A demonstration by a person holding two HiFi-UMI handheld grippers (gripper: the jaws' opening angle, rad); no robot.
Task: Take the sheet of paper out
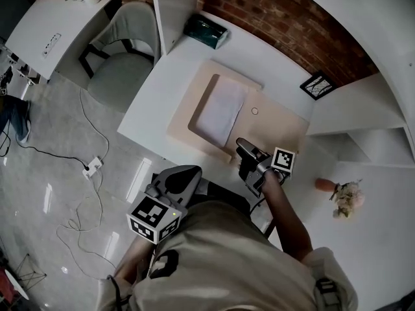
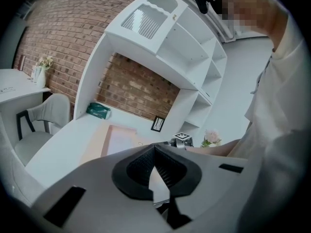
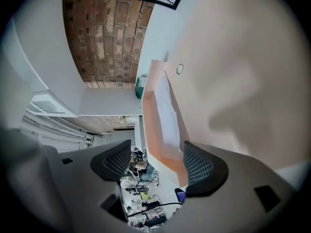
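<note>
Brick wall at the back, white desk [image 1: 159, 102] in front of it, and on the desk lies the sheet of paper [image 1: 222, 111], flat in the sunken pocket of a peach tray [image 1: 280, 127]. The paper's near end sits below the tray's raised lip, not poking out.

My right gripper [image 1: 241, 146] hangs over the tray's near edge with its jaws spread wide and nothing in them (the lip runs between the pads, untouched). My left gripper [image 2: 154, 154] is held back by my body, its jaws closed tip to tip on nothing I can see.

To do this well, I judge I should slide one pad under the sheet's near edge, pinch only the paper, then draw it toward me low and level so it doesn't crease on the lip.

Room is good on the near side. The green box [image 1: 206, 30] and picture frame [image 1: 318, 85] stand well apart, by the wall.
</note>
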